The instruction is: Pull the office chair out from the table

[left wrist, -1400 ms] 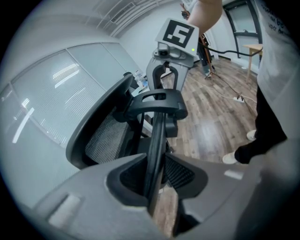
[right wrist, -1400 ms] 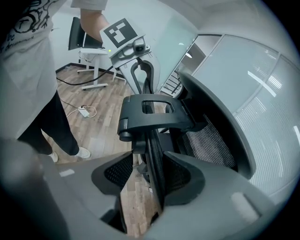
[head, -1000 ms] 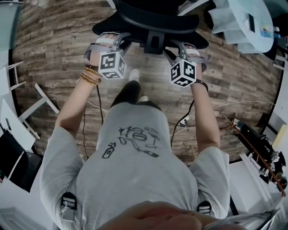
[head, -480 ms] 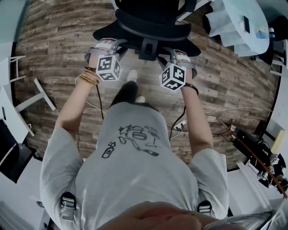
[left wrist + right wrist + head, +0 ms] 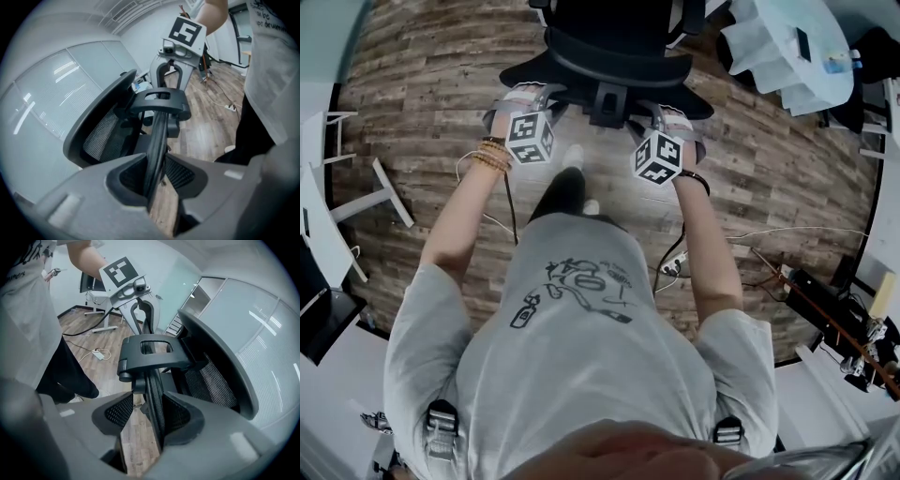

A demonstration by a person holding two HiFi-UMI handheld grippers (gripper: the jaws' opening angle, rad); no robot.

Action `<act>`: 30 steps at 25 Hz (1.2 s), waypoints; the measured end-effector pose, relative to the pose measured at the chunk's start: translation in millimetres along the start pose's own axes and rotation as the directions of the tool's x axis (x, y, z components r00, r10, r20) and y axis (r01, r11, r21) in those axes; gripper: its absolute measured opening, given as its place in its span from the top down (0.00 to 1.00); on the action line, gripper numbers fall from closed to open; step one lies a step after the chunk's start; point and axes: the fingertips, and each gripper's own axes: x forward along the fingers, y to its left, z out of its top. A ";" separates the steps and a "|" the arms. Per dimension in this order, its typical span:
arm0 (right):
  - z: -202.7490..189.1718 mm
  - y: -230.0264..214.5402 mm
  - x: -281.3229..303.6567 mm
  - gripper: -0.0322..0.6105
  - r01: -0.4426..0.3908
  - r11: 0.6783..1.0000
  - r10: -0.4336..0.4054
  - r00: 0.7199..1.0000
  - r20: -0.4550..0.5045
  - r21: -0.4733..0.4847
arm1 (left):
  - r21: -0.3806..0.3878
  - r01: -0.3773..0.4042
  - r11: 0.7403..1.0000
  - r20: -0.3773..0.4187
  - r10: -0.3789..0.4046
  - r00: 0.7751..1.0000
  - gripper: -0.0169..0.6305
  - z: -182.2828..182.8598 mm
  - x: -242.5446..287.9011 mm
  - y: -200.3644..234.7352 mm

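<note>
Office chair (image 5: 619, 56) stands on the wood floor (image 5: 422, 112) at the top of my head view, its back turned to me, and both tools are on the top rim (image 5: 158, 126) of that back. My left gripper (image 5: 154, 161) is clamped on the rim: the dark edge fills the space between its two pads. My right gripper (image 5: 148, 397) straddles the same rim with its jaws set wider. There the edge lies against the jaw on the mesh side, and a sliver of floor shows beside the other pad. Between the two tools sits the slotted black bracket (image 5: 157, 352) at the middle of the back. A shoe (image 5: 575, 155) is planted just behind the chair. A white power strip (image 5: 98, 354) with its cable lies on the boards, and a pale table (image 5: 787, 47) with papers stands near the chair at the upper right.
</note>
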 end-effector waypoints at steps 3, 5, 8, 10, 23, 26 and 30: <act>-5.4 14.6 -11.5 0.64 0.004 1.000 -0.004 1.000 0.002 0.000 | -0.006 0.014 1.000 -0.001 -0.014 1.000 0.79 9.2 -6.7 -16.0; -8.7 24.3 -20.0 0.64 0.006 1.000 -0.006 1.000 0.004 0.000 | -0.006 0.018 1.000 -0.002 -0.018 1.000 0.79 15.7 -11.5 -26.2; -10.4 43.0 -33.2 0.63 0.018 1.000 -0.018 1.000 0.010 -0.006 | -0.015 0.025 1.000 -0.003 -0.026 1.000 0.79 22.7 -21.8 -45.3; -10.8 57.4 -41.3 0.63 0.028 1.000 -0.028 1.000 0.015 -0.010 | -0.019 0.030 0.999 -0.003 -0.030 1.000 0.79 26.1 -29.0 -59.5; -11.1 119.5 -75.6 0.63 0.030 1.000 -0.030 1.000 0.002 0.000 | -0.044 0.069 0.997 -0.003 -0.069 0.998 0.79 38.7 -59.8 -119.1; -5.8 133.5 -79.9 0.63 0.032 0.999 -0.032 0.999 -0.005 0.006 | -0.043 0.071 0.997 0.000 -0.071 0.997 0.79 35.5 -68.3 -131.0; 2.0 154.3 -86.4 0.63 0.031 0.999 -0.031 0.999 -0.013 0.018 | -0.028 0.077 0.997 0.010 -0.077 0.997 0.79 31.0 -81.8 -147.5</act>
